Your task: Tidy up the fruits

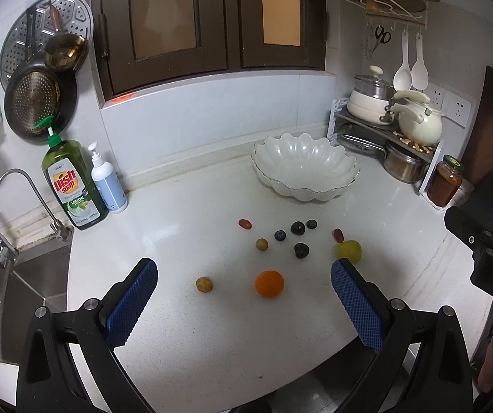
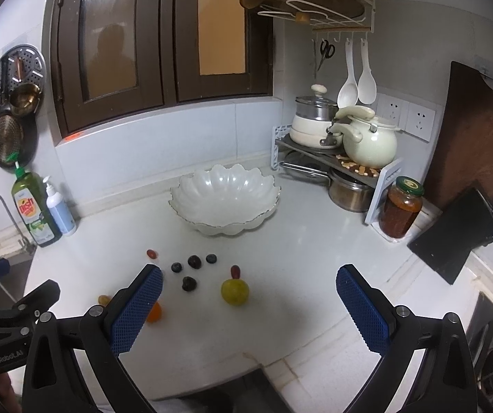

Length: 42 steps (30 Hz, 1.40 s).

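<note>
The white countertop (image 1: 184, 206) carries everything. Far ahead of both grippers stands the empty scalloped bowl (image 2: 224, 199), near the back wall. The left gripper (image 1: 244, 287) is spread wide and holds nothing; the right gripper (image 2: 249, 290) is the same. The orange (image 1: 269, 283) lies just ahead between the left fingers, and the green fruit (image 2: 234, 291) sits between the right ones. Small grapes and dark berries are scattered further on. It seems no fruit is collected yet; the next move probably needs lowering over one fruit and closing gently.
</note>
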Each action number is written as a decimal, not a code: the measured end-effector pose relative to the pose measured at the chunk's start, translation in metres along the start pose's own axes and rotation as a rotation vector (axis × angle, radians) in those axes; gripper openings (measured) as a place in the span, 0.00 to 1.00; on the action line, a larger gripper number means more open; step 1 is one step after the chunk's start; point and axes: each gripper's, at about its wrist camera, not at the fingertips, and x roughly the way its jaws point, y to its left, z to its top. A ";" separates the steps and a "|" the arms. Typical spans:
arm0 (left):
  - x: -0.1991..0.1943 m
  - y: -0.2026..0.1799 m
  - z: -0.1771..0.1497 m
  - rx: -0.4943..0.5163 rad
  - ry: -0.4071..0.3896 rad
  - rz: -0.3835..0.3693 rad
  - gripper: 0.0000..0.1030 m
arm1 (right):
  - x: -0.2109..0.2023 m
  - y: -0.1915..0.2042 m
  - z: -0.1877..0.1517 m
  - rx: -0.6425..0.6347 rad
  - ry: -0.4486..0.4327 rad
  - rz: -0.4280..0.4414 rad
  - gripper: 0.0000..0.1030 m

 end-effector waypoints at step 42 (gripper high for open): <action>0.119 -0.007 0.001 0.018 0.127 -0.056 1.00 | 0.117 0.015 -0.001 -0.068 0.133 0.023 0.99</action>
